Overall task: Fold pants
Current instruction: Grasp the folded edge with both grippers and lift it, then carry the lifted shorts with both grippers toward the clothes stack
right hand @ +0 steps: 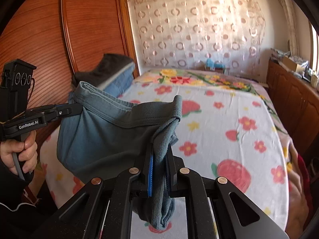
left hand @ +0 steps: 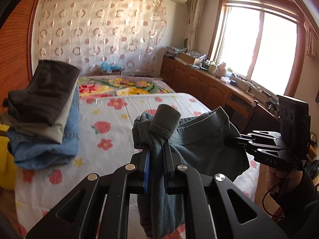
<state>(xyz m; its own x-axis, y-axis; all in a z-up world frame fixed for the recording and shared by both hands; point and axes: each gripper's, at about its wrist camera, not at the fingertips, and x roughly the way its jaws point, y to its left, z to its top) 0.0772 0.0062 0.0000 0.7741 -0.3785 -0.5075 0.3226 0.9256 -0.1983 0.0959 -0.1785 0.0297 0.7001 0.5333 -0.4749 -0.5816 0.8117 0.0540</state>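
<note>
Both my jaws are clamped on the grey-blue cotton pants (right hand: 103, 135), left gripper (left hand: 156, 151) and right gripper (right hand: 160, 155) at opposite waistband ends, holding them above the flower-printed bed (right hand: 229, 119). Next I judge: spread them flat near its front edge.

The bed (left hand: 127, 119) wears a pale sheet (right hand: 229, 123) printed with red flowers and strawberries. At its far end lies a blanket (left hand: 119, 86) with bigger yellow and red blooms. On the bed's left edge, by the wooden wardrobe (right hand: 39, 39), sits a stack of folded clothes (left hand: 41, 111) (dark piece on top, grey beneath, blue at the bottom). Something yellow (left hand: 5, 155) lies just left of the stack.
</note>
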